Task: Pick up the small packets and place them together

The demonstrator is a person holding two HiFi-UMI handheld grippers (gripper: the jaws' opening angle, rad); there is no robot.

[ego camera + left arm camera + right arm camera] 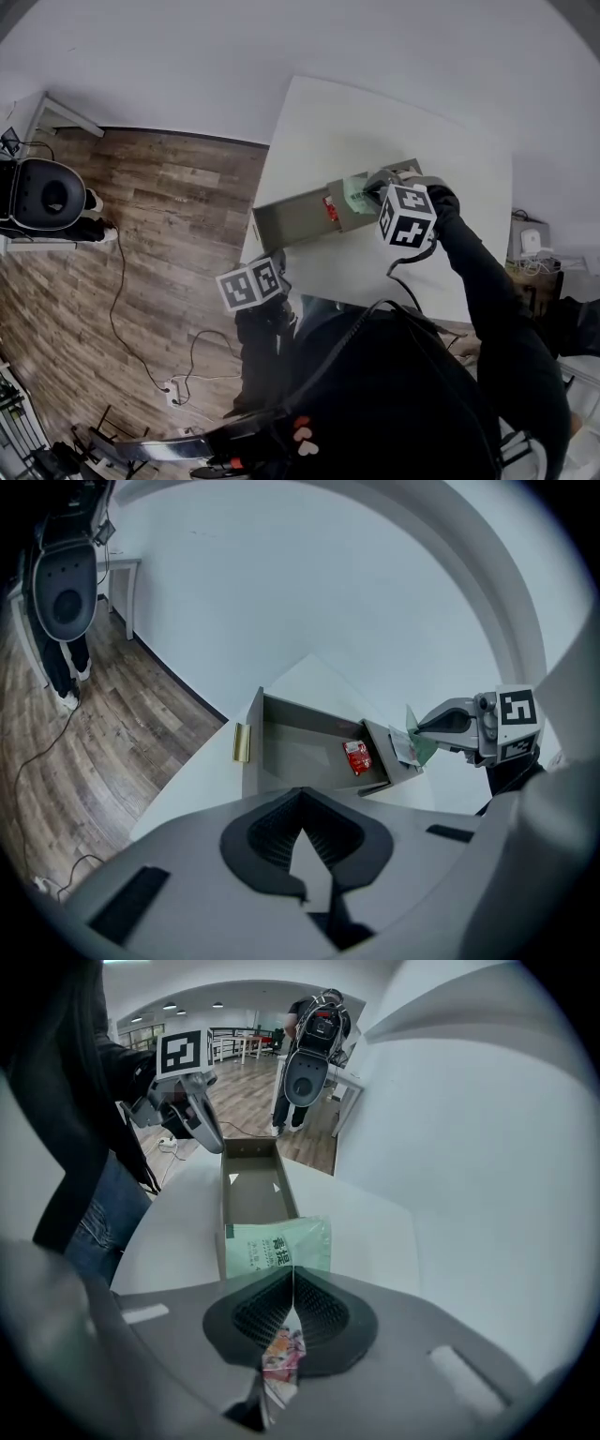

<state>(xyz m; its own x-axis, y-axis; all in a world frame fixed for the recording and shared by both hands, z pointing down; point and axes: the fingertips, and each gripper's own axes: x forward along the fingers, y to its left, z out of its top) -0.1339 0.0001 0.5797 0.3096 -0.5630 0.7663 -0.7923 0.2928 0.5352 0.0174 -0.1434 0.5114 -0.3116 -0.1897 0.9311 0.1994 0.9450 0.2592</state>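
Observation:
A grey open box (291,223) with a gold handle (242,742) lies on the white table (412,262). Inside it, near its right end, sits a small red packet (330,208) (356,757). My right gripper (367,194) (419,728) (293,1274) is shut on a green packet (277,1251) (412,745), which hangs over the box's right end. A scrap of colourful wrapper (281,1363) also shows between its jaws. My left gripper (267,272) (300,794) is shut on nothing, at the table's near left edge short of the box.
A person (47,192) (314,1044) stands on the wooden floor at the far left. A cable and power strip (173,389) lie on the floor. A white wall (375,592) runs behind the table. Small gear sits past the table's right edge (530,244).

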